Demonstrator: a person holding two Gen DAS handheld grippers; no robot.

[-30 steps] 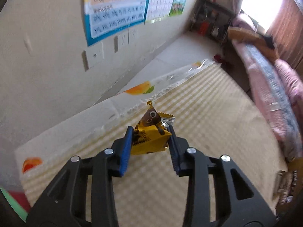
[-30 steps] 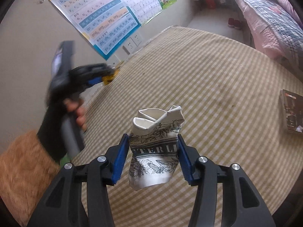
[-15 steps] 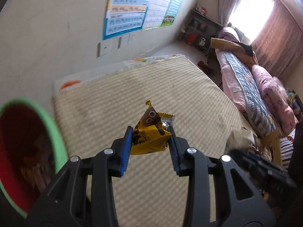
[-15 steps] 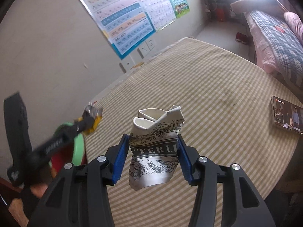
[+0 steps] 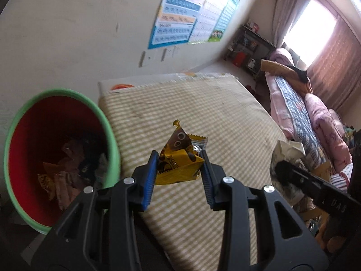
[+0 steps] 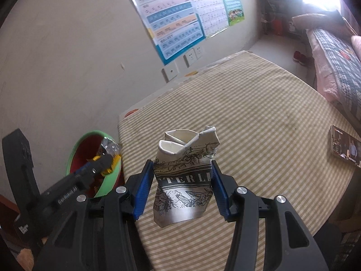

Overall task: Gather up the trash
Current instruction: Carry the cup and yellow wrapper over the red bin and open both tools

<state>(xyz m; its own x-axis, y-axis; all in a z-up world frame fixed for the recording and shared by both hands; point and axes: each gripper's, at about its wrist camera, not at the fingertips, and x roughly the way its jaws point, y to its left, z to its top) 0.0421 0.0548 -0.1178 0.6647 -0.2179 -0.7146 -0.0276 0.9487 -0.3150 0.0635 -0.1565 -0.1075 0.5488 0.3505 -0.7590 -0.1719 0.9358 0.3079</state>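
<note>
While the left wrist view is taken first, a yellow snack wrapper (image 5: pixel 178 164) is seen pinched between the blue fingers (image 5: pixel 150 178) of the left gripper (image 5: pixel 179 176), held in the air above the checked cloth of the surface (image 5: pixel 203 113). Just to the left, beside the surface's near corner, a green-rimmed bin (image 5: pixel 13 122) with a red inside is found, and crumpled wrappers (image 5: pixel 65 176) are lying in it. To the right, the right gripper (image 5: pixel 291 169) is partly shown with a crumpled paper cup (image 5: pixel 286 151) in it. Wall charts (image 5: pixel 187 20) are hung above wall sockets (image 5: pixel 168 53), and a bed (image 5: pixel 300 115) piled with pink bedding is set along the far side under a bright window (image 5: pixel 309 29).

From the right wrist view, the crumpled paper cup (image 6: pixel 187 176), white with black printing, is clamped between the fingers (image 6: pixel 141 192) of the right gripper (image 6: pixel 182 192), held over the surface (image 6: pixel 259 117). The left gripper (image 6: pixel 106 164) is seen at the left with the snack wrapper (image 6: pixel 110 158) poised over the bin's (image 6: pixel 112 180) rim. A flat dark box (image 6: pixel 345 146) is lying on the surface at its right edge, well apart from the cup.
</note>
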